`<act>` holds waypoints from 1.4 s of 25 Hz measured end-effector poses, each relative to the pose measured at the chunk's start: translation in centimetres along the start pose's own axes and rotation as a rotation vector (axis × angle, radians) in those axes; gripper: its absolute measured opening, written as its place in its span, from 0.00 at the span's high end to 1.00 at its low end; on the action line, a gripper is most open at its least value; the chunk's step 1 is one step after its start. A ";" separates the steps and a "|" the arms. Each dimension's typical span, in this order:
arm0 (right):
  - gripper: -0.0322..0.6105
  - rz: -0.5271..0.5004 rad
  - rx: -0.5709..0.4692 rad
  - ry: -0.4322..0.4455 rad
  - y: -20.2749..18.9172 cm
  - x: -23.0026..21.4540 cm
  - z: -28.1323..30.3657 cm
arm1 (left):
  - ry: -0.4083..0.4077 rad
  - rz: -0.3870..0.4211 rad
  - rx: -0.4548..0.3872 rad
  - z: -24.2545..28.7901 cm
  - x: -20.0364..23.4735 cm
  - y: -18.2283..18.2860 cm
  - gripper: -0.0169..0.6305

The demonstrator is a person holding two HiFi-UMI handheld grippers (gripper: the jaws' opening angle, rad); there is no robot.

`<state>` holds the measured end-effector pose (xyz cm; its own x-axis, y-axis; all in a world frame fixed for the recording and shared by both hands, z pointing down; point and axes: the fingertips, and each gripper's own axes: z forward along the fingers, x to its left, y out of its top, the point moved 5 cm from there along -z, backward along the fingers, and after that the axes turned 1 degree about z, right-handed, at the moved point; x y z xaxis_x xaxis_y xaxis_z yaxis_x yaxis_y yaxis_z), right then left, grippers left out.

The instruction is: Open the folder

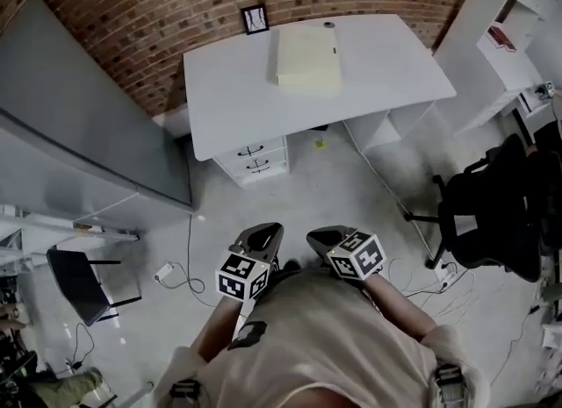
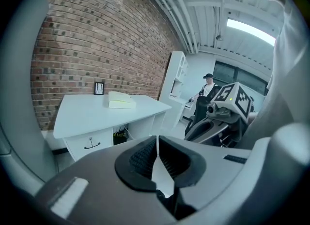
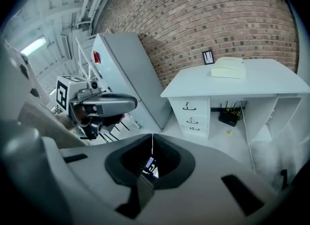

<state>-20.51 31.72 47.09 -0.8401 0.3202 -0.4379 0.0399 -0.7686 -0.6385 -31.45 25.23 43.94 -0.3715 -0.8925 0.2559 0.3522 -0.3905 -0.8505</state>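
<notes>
On the desk [image 1: 235,103], the folder [image 1: 307,57] lies flat, lengthwise toward the wall [image 1: 158,11].

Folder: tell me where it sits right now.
In the head view the pale yellow folder lies flat on the white desk, near its back edge by the brick wall, just right of the small black picture frame.
</notes>
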 end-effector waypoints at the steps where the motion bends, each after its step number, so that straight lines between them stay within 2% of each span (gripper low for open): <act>1: 0.94 -0.001 -0.004 0.003 0.2 -0.4 -0.2 | 0.005 0.004 0.000 0.2 -0.1 0.3 0.95; 8: 0.94 -0.045 -0.048 0.032 1.9 -3.1 -1.5 | 0.015 0.055 -0.006 2.6 -2.0 3.1 0.95; 14: 0.94 -0.040 -0.074 0.075 2.3 -6.5 -3.9 | 0.063 0.111 0.044 5.7 -4.2 4.8 0.95; 20: 0.94 -0.009 -0.079 0.126 0.9 -10.1 -6.5 | 0.046 0.061 0.053 9.7 -8.0 5.8 0.96; 24: 0.94 -0.005 -0.077 0.140 0.5 -12.3 -8.3 | 0.040 0.085 0.074 12.5 -9.9 6.4 0.96; 32: 0.94 0.033 -0.113 0.156 0.1 -15.0 -10.7 | 0.088 0.142 0.117 14.9 -10.7 7.5 0.96; 35: 0.94 0.032 -0.121 0.155 0.9 -15.8 -11.1 | 0.127 0.187 0.063 14.8 -9.3 9.4 0.96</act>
<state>-1.21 32.17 46.37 -0.7445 0.3852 -0.5452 0.1379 -0.7104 -0.6902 -11.95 26.49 40.33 -0.3982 -0.9167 0.0333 0.4765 -0.2378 -0.8464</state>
